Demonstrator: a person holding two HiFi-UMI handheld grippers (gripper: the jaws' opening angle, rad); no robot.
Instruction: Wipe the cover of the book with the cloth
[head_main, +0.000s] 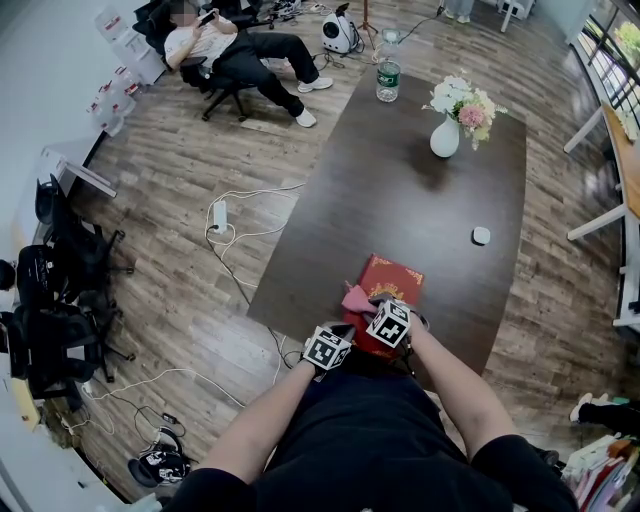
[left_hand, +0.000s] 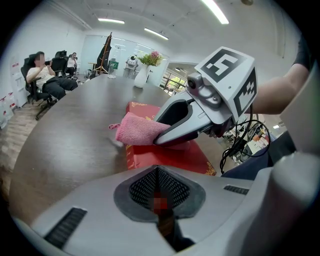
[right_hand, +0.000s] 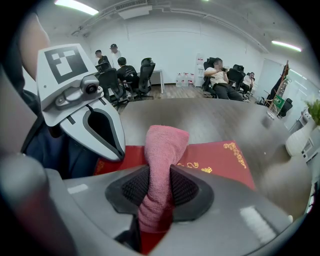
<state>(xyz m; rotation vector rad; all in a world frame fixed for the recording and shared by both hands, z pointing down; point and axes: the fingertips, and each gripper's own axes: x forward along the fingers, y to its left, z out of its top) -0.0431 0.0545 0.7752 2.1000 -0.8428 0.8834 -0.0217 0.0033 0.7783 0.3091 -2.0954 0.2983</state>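
A red book with gold trim (head_main: 395, 280) lies at the near edge of the dark table (head_main: 400, 190). A pink cloth (head_main: 355, 298) rests on the book's near left part. My right gripper (right_hand: 159, 175) is shut on the cloth (right_hand: 161, 145), which stretches forward from its jaws over the book cover (right_hand: 215, 157). In the left gripper view the right gripper (left_hand: 159, 138) presses the cloth (left_hand: 136, 129) down onto the book (left_hand: 170, 156). My left gripper (left_hand: 159, 172) hovers just in front of the book, its jaws together with nothing between them.
A white vase of flowers (head_main: 447, 132), a water bottle (head_main: 388, 78) and a small white object (head_main: 481, 236) stand farther along the table. A person sits in a chair (head_main: 235, 55) at the far left. Cables (head_main: 235, 235) and office chairs (head_main: 60, 290) are on the floor to the left.
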